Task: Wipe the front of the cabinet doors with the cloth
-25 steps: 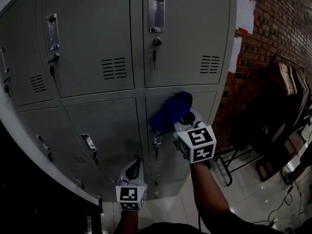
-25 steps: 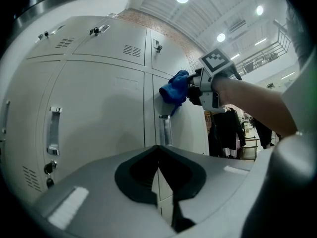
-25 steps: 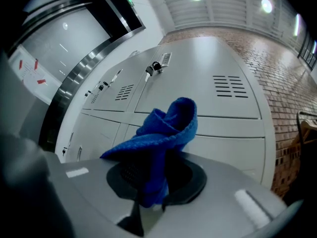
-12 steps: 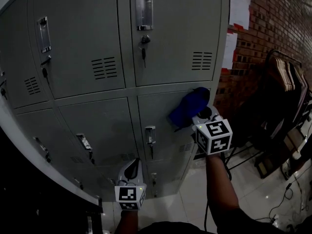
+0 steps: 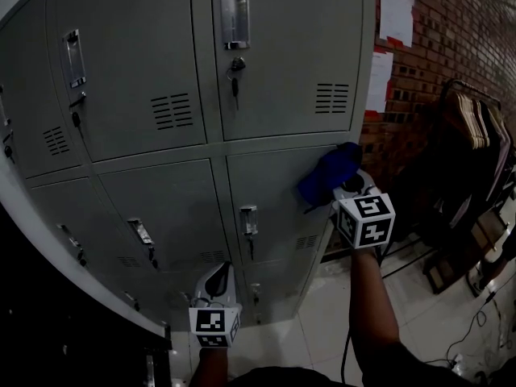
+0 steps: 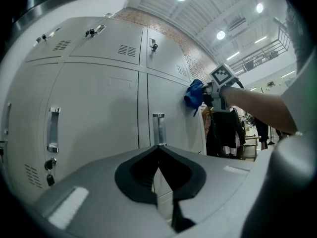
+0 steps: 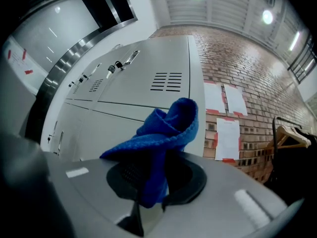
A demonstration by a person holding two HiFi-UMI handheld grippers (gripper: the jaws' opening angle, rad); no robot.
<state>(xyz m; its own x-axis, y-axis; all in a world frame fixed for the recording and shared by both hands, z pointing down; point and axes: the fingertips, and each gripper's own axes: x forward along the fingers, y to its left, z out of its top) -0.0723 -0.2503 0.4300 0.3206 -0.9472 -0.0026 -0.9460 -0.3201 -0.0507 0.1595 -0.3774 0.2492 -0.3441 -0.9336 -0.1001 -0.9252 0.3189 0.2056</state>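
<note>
A grey metal locker cabinet [image 5: 161, 63] with several doors fills the head view. My right gripper [image 5: 343, 185] is shut on a bunched blue cloth [image 5: 329, 174], which presses against the right edge of the lower right door [image 5: 274, 188]. The right gripper view shows the blue cloth [image 7: 166, 133] pinched between the jaws and standing up in folds. My left gripper [image 5: 218, 280] hangs low in front of the bottom doors, shut and holding nothing. From the left gripper view the blue cloth [image 6: 194, 93] and the right gripper [image 6: 208, 94] appear far up the cabinet front.
A brick wall [image 5: 451, 31] with white paper sheets [image 5: 395, 10] stands right of the cabinet. A dark rack with clothes hangers [image 5: 472, 127] is beside it, above a glossy tiled floor [image 5: 435, 329]. Door handles [image 5: 235, 18] and keys [image 5: 235, 75] stick out from the doors.
My right gripper has carried the blue cloth rightwards across the lower right door, from near its left side to its right edge. The left gripper has stayed put.
</note>
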